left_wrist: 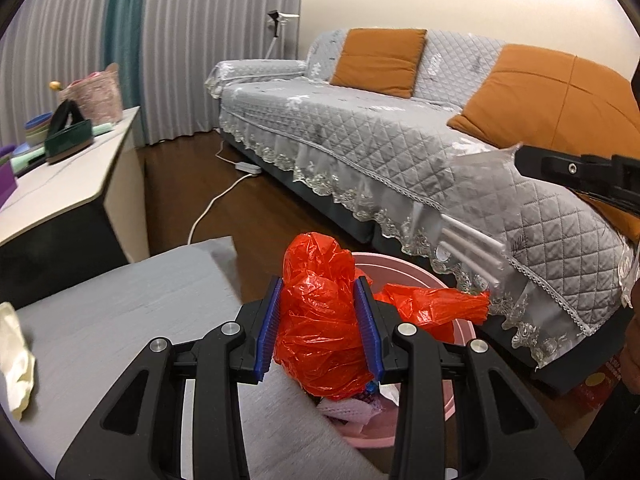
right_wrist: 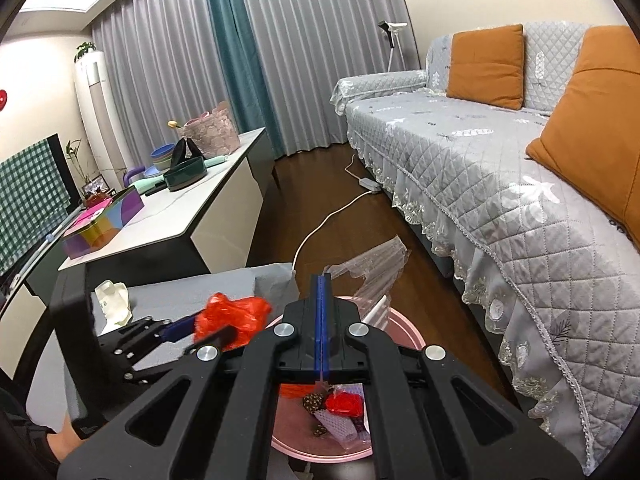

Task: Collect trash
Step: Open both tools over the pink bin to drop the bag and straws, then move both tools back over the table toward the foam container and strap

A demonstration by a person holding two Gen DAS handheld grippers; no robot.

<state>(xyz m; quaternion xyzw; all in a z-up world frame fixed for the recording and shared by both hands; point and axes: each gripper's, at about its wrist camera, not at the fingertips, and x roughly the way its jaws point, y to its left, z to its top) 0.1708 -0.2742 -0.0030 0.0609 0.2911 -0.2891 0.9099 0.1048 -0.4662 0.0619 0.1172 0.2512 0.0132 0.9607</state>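
Observation:
My left gripper (left_wrist: 319, 320) is shut on a crumpled red plastic bag (left_wrist: 320, 312) and holds it over the near rim of a pink bin (left_wrist: 404, 270). The bin (right_wrist: 404, 330) holds several bits of trash, among them a white foam net (right_wrist: 340, 426). My right gripper (right_wrist: 321, 280) is shut on a clear plastic straw wrapper (right_wrist: 374, 266) with white straws, held above the bin. In the left wrist view the wrapper (left_wrist: 476, 216) hangs from the right gripper (left_wrist: 520, 158) at the right. The left gripper (right_wrist: 202, 330) with the red bag (right_wrist: 234, 316) shows in the right wrist view.
A grey-covered table (left_wrist: 132, 308) carries a cream crumpled wrapper (left_wrist: 14, 356). A grey quilted sofa (left_wrist: 380, 140) with orange cushions stands on the right. A white sideboard (right_wrist: 192, 204) with bowls and boxes is on the left. A white cable and power strip (right_wrist: 370, 184) lie on the wooden floor.

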